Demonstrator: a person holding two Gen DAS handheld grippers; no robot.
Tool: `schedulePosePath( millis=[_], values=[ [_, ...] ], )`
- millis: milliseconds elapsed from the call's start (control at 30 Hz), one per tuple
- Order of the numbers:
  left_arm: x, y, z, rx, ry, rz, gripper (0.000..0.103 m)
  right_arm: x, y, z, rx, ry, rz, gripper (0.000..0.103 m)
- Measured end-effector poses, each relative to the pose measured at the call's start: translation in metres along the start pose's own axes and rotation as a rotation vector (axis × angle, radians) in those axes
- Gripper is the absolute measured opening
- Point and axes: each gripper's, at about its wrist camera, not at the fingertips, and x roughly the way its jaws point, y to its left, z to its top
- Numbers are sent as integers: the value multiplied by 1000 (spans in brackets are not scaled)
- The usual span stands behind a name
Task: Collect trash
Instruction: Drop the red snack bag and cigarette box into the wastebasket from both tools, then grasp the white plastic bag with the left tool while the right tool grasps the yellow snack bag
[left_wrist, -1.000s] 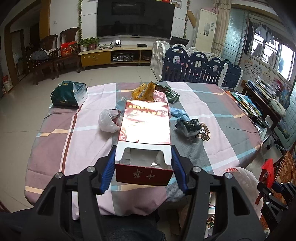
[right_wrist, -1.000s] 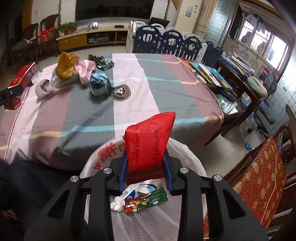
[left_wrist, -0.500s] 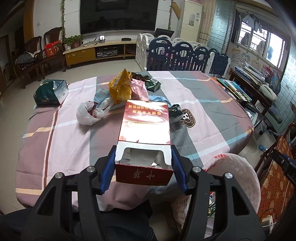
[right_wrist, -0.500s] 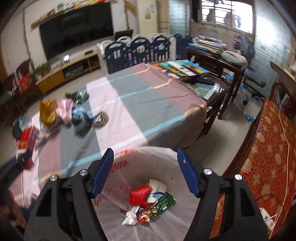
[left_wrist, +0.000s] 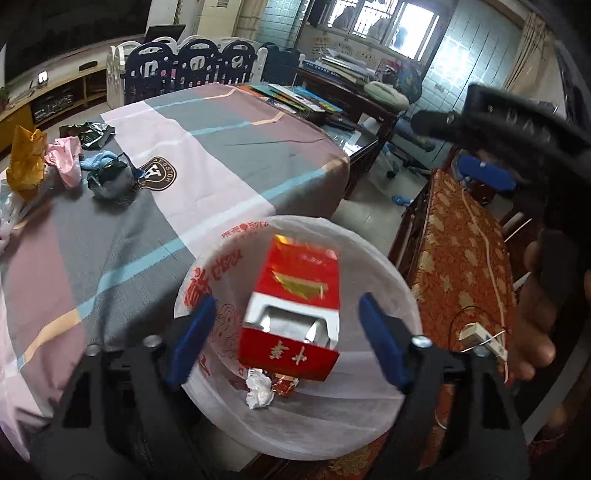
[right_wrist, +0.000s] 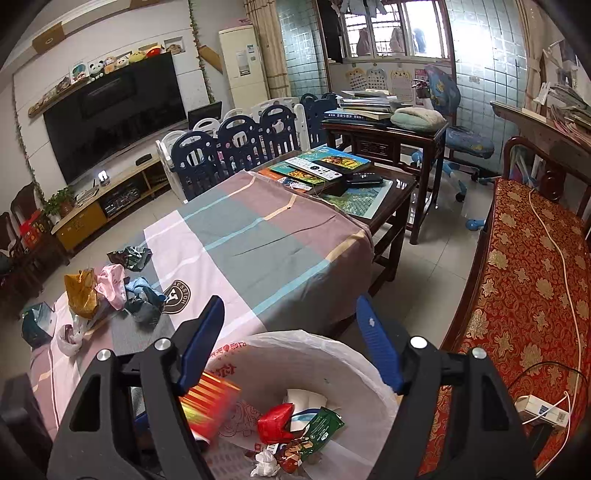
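Both grippers, left (left_wrist: 286, 338) and right (right_wrist: 290, 341), spread wide above one lined bin (left_wrist: 373, 258); one red box (left_wrist: 295, 306) untouched between the left jaws; six scraps (right_wrist: 110, 291) at the table's far-left edge.

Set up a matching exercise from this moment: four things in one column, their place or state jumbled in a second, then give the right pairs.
Things:
1. red box
2. left gripper
3. pink bag
4. green snack wrapper

Place or state:
A. lying among the trash inside the lined bin
B. on the striped tablecloth, in the trash pile
C. open, touching nothing
D. loose above the bin, blurred

Pairs: 1-D, 2-C, 3-B, 4-A
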Motion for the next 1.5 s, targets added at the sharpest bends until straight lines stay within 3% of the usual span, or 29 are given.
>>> schedulePosePath(
  millis=[133, 333, 433, 533, 600, 700, 767, 867, 900, 967, 1033, 1100, 1233, 1367, 1433, 1500],
  values=[
    [0, 11, 1, -6, -11, 105, 94, 3, 0, -2, -1, 12, 3, 75],
    [-15, 67, 4, -190, -61, 243, 94, 9, 5, -7, -15, 39, 15, 75],
    [-29, 104, 7, -254, -93, 386, 94, 11, 8, -8, -26, 46, 21, 75],
    [-45, 168, 18, -377, -117, 594, 94, 17, 12, -11, -51, 57, 29, 76],
    [-51, 216, 23, -518, -127, 624, 94, 23, 16, -14, -67, 70, 32, 76],
    [-56, 289, 26, -760, -140, 611, 94, 33, 21, -18, -73, 94, 41, 76],
    [-51, 325, 31, -795, -128, 622, 94, 39, 23, -21, -79, 109, 42, 76],
    [-32, 355, 43, -742, -87, 667, 94, 51, 28, -25, -84, 141, 48, 76],
    [-27, 361, 43, -724, -69, 679, 92, 56, 31, -26, -86, 155, 54, 76],
    [-12, 365, 45, -673, -37, 675, 73, 65, 41, -27, -95, 179, 66, 76],
    [-3, 363, 41, -634, -27, 617, 35, 70, 58, -26, -114, 191, 90, 76],
    [-7, 358, 39, -632, -49, 606, 25, 74, 78, -22, -134, 188, 131, 76],
    [-37, 335, 25, -672, -117, 635, 20, 85, 137, -12, -171, 176, 253, 76],
    [-79, 297, -20, -804, -201, 678, 20, 99, 224, -10, -279, 171, 384, 77],
    [-84, 286, -36, -842, -170, 729, 21, 111, 274, -14, -342, 196, 455, 78],
    [-89, 287, -43, -892, -157, 701, 20, 124, 316, -16, -378, 207, 482, 79]
  ],
)
